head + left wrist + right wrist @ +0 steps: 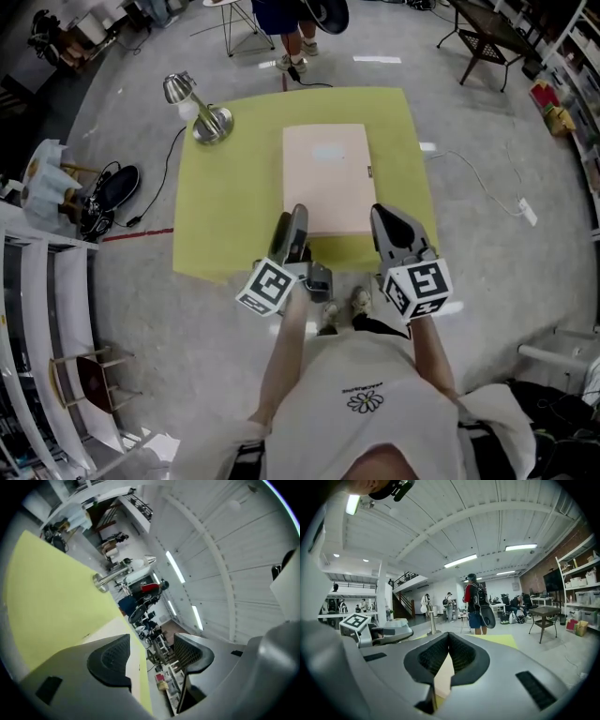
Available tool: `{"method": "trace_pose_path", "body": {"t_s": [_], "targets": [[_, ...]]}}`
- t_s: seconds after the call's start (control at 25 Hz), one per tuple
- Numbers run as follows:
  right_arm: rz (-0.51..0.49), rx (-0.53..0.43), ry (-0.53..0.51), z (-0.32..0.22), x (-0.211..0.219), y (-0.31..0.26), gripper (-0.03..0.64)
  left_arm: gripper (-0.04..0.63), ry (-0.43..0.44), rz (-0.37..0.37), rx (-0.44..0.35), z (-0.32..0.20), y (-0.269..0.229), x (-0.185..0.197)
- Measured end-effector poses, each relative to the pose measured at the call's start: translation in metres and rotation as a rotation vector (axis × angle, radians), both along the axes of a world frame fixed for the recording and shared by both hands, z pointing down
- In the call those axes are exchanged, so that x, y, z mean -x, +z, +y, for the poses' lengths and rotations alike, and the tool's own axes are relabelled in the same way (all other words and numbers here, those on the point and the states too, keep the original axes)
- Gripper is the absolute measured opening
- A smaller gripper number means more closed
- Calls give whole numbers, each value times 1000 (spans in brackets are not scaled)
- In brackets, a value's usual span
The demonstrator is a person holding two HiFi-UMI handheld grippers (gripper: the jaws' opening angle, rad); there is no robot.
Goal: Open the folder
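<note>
Looking down: the pink folder (326, 178) lies flat & shut mid-desk (225, 206), its near edge close to the desk's near edge. Both grippers are at that near edge. Left gripper (292, 223) sits over the folder's near left corner, rolled on its side, jaws wide apart w/ nothing between the pads. Right gripper (387, 220) is at the near right corner, jaws together at the tips; the folder shows thru the gap under them, can't tell if it's pinched. Lamp (199, 112) stands at the far left corner.
</note>
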State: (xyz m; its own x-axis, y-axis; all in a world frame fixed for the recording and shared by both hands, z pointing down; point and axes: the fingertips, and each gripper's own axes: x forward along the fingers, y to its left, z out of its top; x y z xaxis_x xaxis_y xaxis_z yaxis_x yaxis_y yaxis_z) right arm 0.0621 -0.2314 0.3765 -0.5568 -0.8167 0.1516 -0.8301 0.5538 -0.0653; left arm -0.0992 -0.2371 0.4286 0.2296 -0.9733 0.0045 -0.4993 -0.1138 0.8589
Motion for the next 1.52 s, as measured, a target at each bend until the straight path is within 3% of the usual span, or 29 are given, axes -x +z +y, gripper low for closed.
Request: {"method": "trace_pose_path", "body": {"t_s": [0.2, 0.48, 0.72, 1.04, 1.52], "targets": [[-23, 41, 0, 1, -4, 12, 13, 282, -63, 103, 151, 14, 53, 5], [-42, 90, -10, 7, 1, 28, 12, 273, -60, 235, 335, 36, 121, -9], [-42, 121, 10, 10, -6, 39, 12, 261, -19, 312, 446, 41, 160, -26], [-58, 131, 57, 10, -24, 44, 12, 256, -15, 407, 511, 35, 183, -34], [-79, 154, 74, 8, -39, 48, 12, 224, -21, 451, 467, 29, 173, -38]]}}
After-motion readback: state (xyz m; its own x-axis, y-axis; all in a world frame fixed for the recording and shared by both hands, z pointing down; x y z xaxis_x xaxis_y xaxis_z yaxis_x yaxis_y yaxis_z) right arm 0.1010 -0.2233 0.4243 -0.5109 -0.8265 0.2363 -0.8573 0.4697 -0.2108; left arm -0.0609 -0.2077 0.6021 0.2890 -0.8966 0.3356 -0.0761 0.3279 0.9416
